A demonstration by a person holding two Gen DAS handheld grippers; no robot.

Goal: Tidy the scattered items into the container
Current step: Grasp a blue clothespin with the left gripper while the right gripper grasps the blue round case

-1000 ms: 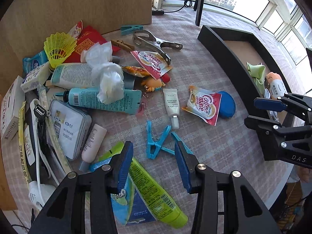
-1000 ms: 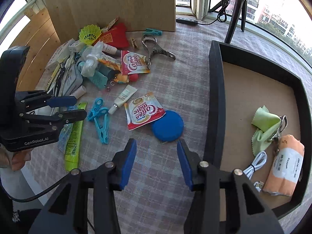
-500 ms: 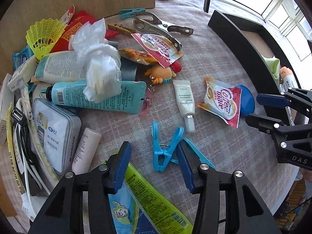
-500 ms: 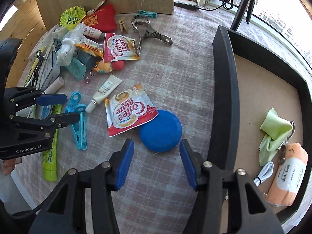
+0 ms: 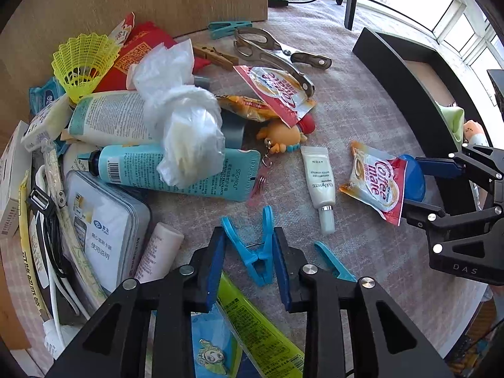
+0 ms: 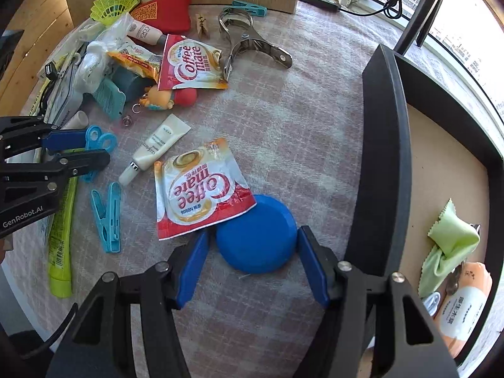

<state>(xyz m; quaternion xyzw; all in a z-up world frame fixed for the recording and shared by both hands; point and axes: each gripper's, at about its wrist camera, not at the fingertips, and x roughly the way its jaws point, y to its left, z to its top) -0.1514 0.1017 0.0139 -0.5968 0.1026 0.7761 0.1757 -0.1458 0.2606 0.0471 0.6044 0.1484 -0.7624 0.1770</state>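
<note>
The blue disc (image 6: 256, 234) lies flat on the checked cloth at lower centre of the right wrist view, directly between the two pads of the right gripper (image 6: 252, 264), whose jaws stand wide and bracket it on either side without yet pinching it (a narrow gap shows at the left pad, the right pad looks just about touching). A Coffee mate sachet (image 6: 200, 189) overlaps the disc's upper-left edge, so a closing grip may drag the packet along. The black tray (image 6: 382, 163), the container, runs down the right of that frame just beside the disc, with its open brown floor beyond; a green cloth (image 6: 450, 236) and an orange packet (image 6: 463, 305) sit in its lower right corner, leaving the upper part free for a drop. In the left wrist view the left gripper (image 5: 249, 252) is partly open around a blue clothespin (image 5: 258, 252), which lies at lower centre with its long axis running up the frame, roughly in line with the fingers; the pads flank it closely but I cannot tell whether they press it. A second blue clothespin (image 5: 334, 261) lies just to its right, and a green tube (image 5: 261, 330) passes beneath the jaws. The right hand is much nearer the tray.
</note>
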